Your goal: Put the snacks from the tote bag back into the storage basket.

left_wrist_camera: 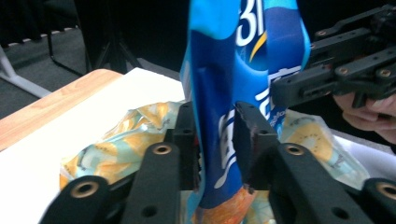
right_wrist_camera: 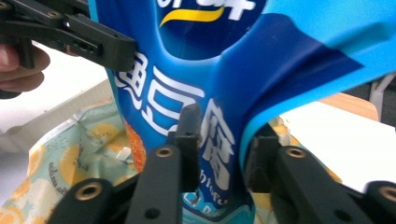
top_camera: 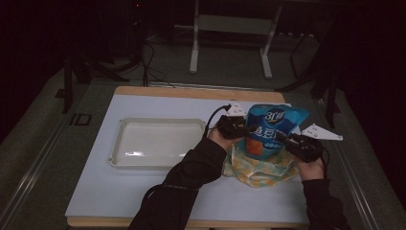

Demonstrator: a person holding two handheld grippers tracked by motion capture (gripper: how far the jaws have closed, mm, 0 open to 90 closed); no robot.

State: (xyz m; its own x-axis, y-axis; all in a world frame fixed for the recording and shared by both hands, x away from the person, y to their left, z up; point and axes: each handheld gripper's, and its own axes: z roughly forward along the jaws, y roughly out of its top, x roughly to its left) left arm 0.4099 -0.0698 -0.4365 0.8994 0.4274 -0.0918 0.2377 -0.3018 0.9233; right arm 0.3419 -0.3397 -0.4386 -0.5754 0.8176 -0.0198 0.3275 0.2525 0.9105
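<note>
Here a blue snack bag (top_camera: 268,132) stands upright near the right side of the table (top_camera: 95,191), held between two grippers, one at each of its side edges. The left gripper (top_camera: 244,128) comes in from the bag's left edge; in the left gripper view its jaws sit on either side of a fold of the blue bag (left_wrist_camera: 224,93), and the fold looks pinched between them, though a small gap shows by the right pad. The right gripper (top_camera: 282,139) reaches in from the bag's right edge; in the right gripper view its two jaws stand on either side of the bag's (right_wrist_camera: 210,93) lower part, closed in on it. The other gripper (right_wrist_camera: 74,35) shows at the upper left of that view, touching the bag's far edge.

Under the blue bag lies a second bag (top_camera: 258,170), pale with yellow and orange fruit print, flat on the table; the blue bag's bottom rests on or just above it. The same printed bag (left_wrist_camera: 121,144) spreads out behind the jaws in the left gripper view.

A white tray (top_camera: 117,143) sits to the left of both bags, well apart from them
</note>
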